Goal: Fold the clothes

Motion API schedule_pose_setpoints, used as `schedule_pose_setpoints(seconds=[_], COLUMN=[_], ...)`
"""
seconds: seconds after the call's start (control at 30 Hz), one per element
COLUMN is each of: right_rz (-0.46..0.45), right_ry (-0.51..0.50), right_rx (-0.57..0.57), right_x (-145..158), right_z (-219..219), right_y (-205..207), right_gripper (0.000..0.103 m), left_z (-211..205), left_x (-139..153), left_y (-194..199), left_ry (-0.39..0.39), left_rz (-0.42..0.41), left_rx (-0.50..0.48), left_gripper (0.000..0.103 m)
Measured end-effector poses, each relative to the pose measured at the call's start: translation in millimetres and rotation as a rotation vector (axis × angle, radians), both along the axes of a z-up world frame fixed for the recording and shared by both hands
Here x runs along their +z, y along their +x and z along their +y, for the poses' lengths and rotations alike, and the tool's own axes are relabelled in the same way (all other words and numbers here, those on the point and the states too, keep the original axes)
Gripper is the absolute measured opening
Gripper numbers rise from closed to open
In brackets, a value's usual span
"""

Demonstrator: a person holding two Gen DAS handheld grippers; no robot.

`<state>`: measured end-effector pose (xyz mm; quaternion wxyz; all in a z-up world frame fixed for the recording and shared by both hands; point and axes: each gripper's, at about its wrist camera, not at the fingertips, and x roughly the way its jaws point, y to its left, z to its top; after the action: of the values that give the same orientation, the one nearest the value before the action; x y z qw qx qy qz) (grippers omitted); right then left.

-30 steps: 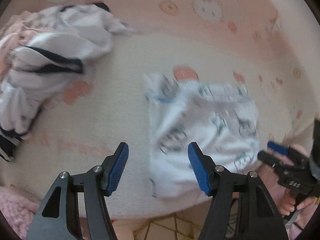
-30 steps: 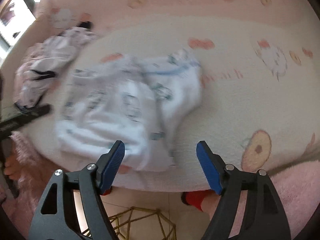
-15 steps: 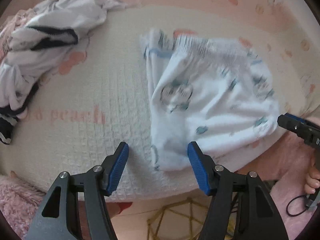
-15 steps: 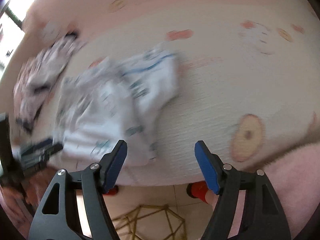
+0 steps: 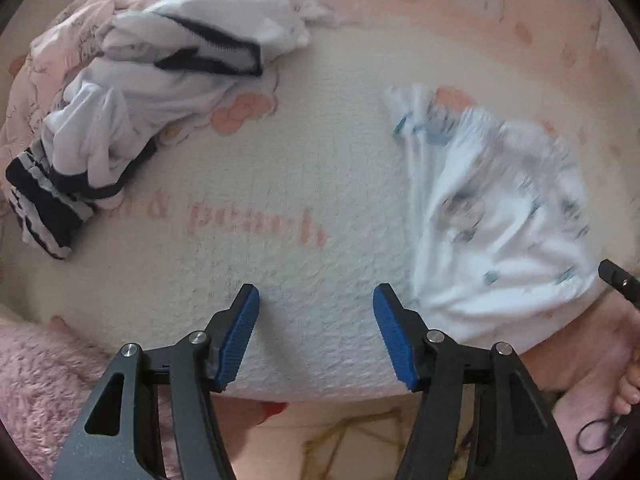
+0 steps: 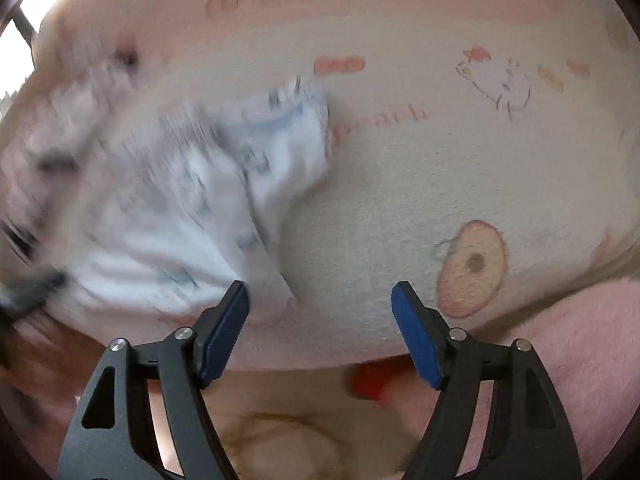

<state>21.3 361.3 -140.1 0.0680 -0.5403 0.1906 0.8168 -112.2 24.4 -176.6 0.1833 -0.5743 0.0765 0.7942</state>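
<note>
A small white garment with a blue-grey print point(image 5: 500, 220) lies crumpled on a cream and pink blanket point(image 5: 300, 160). My left gripper point(image 5: 316, 296) hovers to the garment's left over bare blanket; its jaws are closing slightly with nothing between them. The garment's lower corner lies just beyond its right finger point(image 5: 394, 336). In the right wrist view the same garment point(image 6: 192, 208) is blurred at the left. My right gripper point(image 6: 320, 290) stands open near the blanket's front edge, its left finger point(image 6: 224, 332) beside the garment's corner and nothing between its pads.
A heap of white, black-trimmed and pale pink clothes point(image 5: 160, 68) lies at the far left of the blanket. Pink fleece sleeves point(image 5: 36, 380) point(image 6: 580, 340) frame the lower corners. Below the blanket's front edge are floor, a gold wire frame point(image 5: 360, 440) and something red point(image 6: 372, 384).
My left gripper has shifted left off the garment's corner, which lay between its fingers half a second ago. The right gripper has drifted slightly and still stands wide.
</note>
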Motion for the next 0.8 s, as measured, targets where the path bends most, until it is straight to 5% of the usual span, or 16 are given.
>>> schedule_pose_setpoints(seconds=[0.07,0.23,0.3,0.4,0.6,0.67,0.8], right_rz=[0.079,-0.007,-0.068,-0.1,0.008,0.024,0.006], right_ry=[-0.196,0.072,0.153,0.226,0.135,0.166,0.241], right_rx=[-0.047,0.053,0.115,0.117,-0.02,-0.005,0.095], right_x=[4,-13,-26,-30,-4,-5,-21], right_z=[14,-29,-49,-54,-23,-33,-66], right_y=[1,-22,-33,-34,-30,-35,-56], right_gripper=[0.073,0.073,0.072,0.072,0.072,0.072,0.072], left_z=[11,55,62,60,35,42,88], left_x=[6,9,2,-20,-1,4,-3], left_y=[2,8,16,8,-8,-8,-9], left_ry=[0.079,0.202,0.167,-0.028,0.061,0.113,0.084], left_rz=[0.014,0.032,0.037,0.054,0.101,0.115,0.128], left_rx=[-0.046,-0.175,-0.204,-0.179,-0.082,-0.094,-0.153], left_gripper=[0.061,0.062,0.062,0.064,0.064,0.064,0.064])
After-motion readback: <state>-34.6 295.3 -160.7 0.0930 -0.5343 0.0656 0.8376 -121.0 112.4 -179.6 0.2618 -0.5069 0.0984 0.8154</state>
